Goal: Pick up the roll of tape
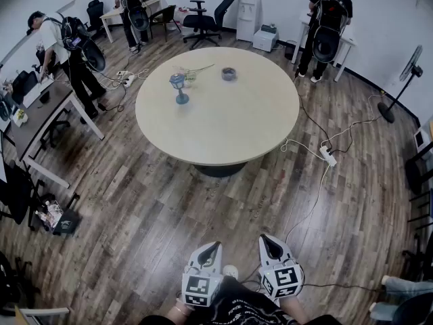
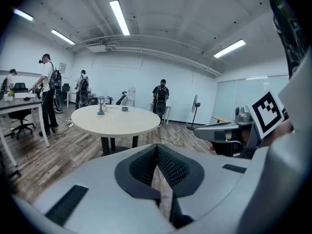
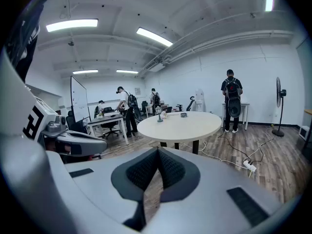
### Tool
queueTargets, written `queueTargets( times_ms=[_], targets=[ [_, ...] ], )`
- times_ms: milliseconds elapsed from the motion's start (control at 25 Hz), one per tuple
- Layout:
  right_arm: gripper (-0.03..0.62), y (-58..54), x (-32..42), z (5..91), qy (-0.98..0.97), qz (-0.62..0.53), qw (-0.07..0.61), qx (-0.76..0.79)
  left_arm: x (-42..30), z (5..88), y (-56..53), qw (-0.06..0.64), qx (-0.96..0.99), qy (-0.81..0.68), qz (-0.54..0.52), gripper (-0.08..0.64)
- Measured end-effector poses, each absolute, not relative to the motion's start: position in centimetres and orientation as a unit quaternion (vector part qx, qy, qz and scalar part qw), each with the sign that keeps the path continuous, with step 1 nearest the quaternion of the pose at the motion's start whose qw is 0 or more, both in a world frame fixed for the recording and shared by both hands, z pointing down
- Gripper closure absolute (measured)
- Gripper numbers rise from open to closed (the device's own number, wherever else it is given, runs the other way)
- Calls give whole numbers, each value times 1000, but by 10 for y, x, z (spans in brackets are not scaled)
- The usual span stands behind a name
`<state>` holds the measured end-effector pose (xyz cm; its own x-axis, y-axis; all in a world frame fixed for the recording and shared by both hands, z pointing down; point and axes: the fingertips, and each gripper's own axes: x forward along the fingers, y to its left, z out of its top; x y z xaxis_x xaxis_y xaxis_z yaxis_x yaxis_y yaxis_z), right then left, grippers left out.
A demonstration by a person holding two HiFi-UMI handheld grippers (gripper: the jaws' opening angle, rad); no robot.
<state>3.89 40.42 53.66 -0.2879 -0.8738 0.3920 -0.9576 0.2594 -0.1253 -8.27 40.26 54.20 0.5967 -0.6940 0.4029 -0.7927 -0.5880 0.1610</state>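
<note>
We see our left gripper (image 2: 157,149) with its jaws pressed together and nothing between the pads. Our right gripper (image 3: 158,151) is the same, its pads meeting tip to tip and holding nothing. In the head view both sit low, close to our body, side by side but not touching, with their noses aimed at the round table (image 1: 203,147).

Between the grippers and the table's near edge lies a broad stretch of wooden floor (image 1: 135,208). The roll of tape (image 1: 229,74) lies flat on the far part of the tabletop, closer to the far rim than to the middle and well apart from both grippers. To its left, apart from it, a blue stemmed ornament (image 1: 179,87) stands upright, and the thin bits just behind it are too small for us to tell.

On the right, a white cable (image 1: 304,147) runs from near the table's edge to a power strip (image 1: 327,156) on the floor, and a thinner lead curves back toward our right side. A standing fan (image 1: 399,90) stands near the right wall. On the left, a dark desk (image 1: 40,124) points a corner at the table, with a lane of floor between them. A person in a white top (image 1: 67,53) stands at that desk, and a person in black (image 1: 328,19) stands beyond the far right rim
</note>
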Motion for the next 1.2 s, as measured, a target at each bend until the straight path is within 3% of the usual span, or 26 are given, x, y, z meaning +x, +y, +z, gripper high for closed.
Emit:
queueTargets(
  times_ms=[280, 640, 680, 720, 840, 920, 1200],
  targets=[
    [587, 426, 44, 533, -786, 151, 133, 585, -69, 536, 423, 150, 884, -417, 148, 538],
    [581, 427, 40, 534, -775, 185, 92, 597, -77, 529, 427, 147, 892, -406, 132, 537],
    [501, 426, 39, 536, -776, 196, 87, 593, -78, 528, 427, 152, 894, -403, 128, 535],
    [394, 426, 37, 537, -779, 201, 87, 587, -78, 528, 426, 158, 895, -398, 125, 508],
    [355, 427, 28, 539, -792, 189, 110, 569, -82, 530, 427, 175, 898, -386, 120, 337],
    [299, 428, 22, 540, -798, 189, 117, 561, -85, 531, 427, 174, 900, -379, 124, 263],
    [293, 419, 5, 539, -794, 193, 113, 565, -98, 526, 420, 183, 912, -342, 132, 238]
  ],
)
